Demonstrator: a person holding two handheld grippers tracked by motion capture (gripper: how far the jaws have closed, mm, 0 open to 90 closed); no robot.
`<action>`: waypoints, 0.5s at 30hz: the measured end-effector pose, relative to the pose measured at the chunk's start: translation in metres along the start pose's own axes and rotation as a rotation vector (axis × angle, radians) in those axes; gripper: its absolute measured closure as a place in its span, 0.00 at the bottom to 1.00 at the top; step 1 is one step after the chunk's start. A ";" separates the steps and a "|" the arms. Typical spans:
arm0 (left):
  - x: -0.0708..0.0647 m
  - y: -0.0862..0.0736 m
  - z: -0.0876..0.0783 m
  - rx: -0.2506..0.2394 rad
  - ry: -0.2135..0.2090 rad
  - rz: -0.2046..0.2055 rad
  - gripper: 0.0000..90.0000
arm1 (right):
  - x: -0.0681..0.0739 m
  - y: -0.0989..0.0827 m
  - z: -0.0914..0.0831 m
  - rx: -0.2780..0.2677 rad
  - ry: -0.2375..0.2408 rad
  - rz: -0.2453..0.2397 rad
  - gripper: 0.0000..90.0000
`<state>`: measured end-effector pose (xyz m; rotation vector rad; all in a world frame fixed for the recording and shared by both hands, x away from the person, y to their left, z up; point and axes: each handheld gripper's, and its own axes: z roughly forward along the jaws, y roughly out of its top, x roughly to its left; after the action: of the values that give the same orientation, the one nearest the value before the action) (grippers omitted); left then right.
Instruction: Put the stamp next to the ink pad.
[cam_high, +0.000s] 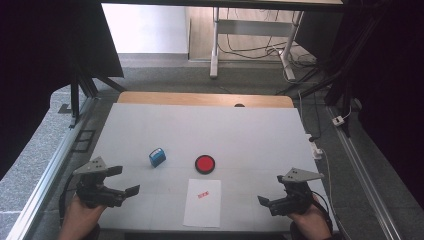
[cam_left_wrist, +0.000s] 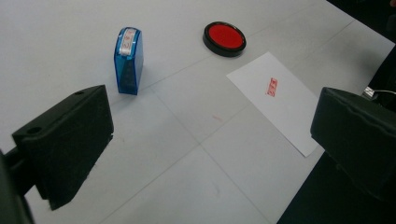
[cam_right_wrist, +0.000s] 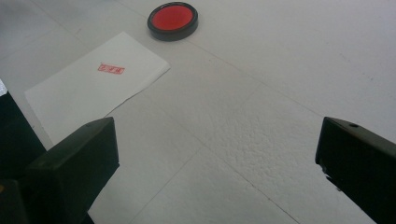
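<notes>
1. Broadly, the white worktop (cam_high: 150, 125) carries everything, with a strip of bare wood showing along its far edge.
2. Next in size, the sheet of paper (cam_high: 202, 205) lies flat against the near edge, a little right of the middle, its long sides running from near to far. A small red stamp mark (cam_high: 202, 195) sits on its far half; the right gripper view shows the mark as a small red rectangle with the paper (cam_right_wrist: 88, 88) to the left of the fingers.
3. The left gripper (cam_high: 122, 181) is held in a hand (cam_high: 80, 217) at the near left corner of the worktop. Its fingers stand wide apart with nothing between them, pointing toward the middle of the worktop.
4. The right gripper (cam_high: 262, 200) is held in the other hand (cam_high: 310, 222) near the near right corner. Its fingers are also spread wide and hold nothing, aimed left toward the paper.
5. The red ink pad (cam_high: 205, 163) rests open just beyond the paper's far edge, about midway across the worktop, not touching the sheet.
6. The blue stamp (cam_high: 157, 157) stands to the left of the ink pad, well apart from it and nearer the left gripper. In the left gripper view the stamp (cam_left_wrist: 128, 60) stands on its narrow edge just beyond the left finger, untouched.
</notes>
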<state>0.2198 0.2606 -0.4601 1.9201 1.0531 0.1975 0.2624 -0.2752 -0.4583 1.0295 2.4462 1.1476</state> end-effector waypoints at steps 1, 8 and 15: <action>0.000 -0.002 -0.001 0.000 0.004 -0.001 0.00 | 0.000 0.000 0.000 0.000 0.000 0.000 0.00; -0.001 -0.017 -0.010 0.012 0.031 -0.011 0.00 | 0.000 0.000 0.000 -0.001 -0.001 0.002 0.00; 0.002 -0.029 -0.017 0.022 0.054 -0.038 0.00 | 0.000 0.000 0.000 0.000 -0.003 0.001 0.00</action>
<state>0.1957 0.2793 -0.4731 1.9224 1.1306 0.2183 0.2624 -0.2753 -0.4583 1.0324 2.4429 1.1459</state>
